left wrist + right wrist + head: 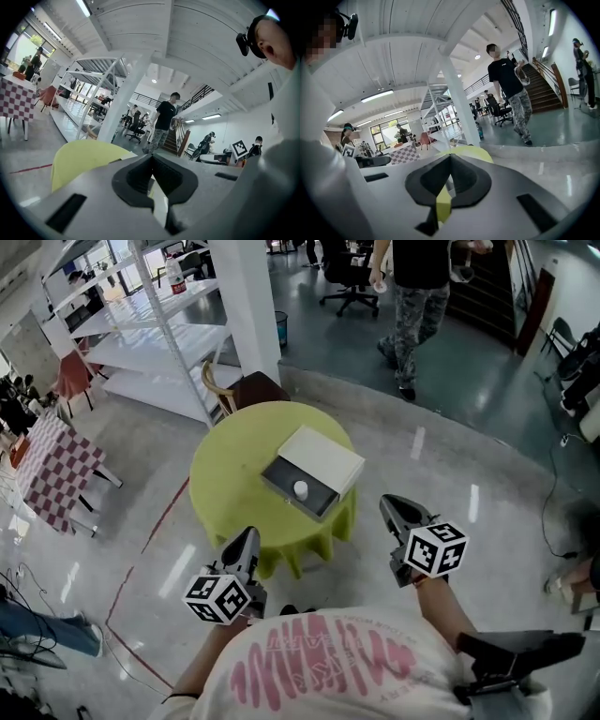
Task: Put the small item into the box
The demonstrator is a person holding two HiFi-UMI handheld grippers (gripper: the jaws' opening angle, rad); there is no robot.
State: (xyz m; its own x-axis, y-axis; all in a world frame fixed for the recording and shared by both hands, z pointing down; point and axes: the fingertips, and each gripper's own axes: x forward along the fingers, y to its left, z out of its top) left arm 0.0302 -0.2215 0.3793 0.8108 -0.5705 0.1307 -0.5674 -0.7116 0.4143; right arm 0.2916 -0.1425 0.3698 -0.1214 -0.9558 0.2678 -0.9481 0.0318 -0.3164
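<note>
A round table with a yellow-green cloth [230,474] stands ahead of me. On it lies a flat grey box [281,486] with its white lid [322,458] slid back to the far right. A small white item [301,489] sits inside the box's open part. My left gripper [251,536] hovers off the table's near edge, jaws together and empty. My right gripper [389,503] is held to the right of the table, also shut on nothing. The left gripper view shows closed jaws [151,155] over the cloth [79,159]; the right gripper view shows the same [450,156].
A wooden chair [246,390] stands behind the table, next to a white pillar [248,296] and white shelving [150,343]. A checkered table [52,465] is at the left. A person [417,296] walks across the far floor.
</note>
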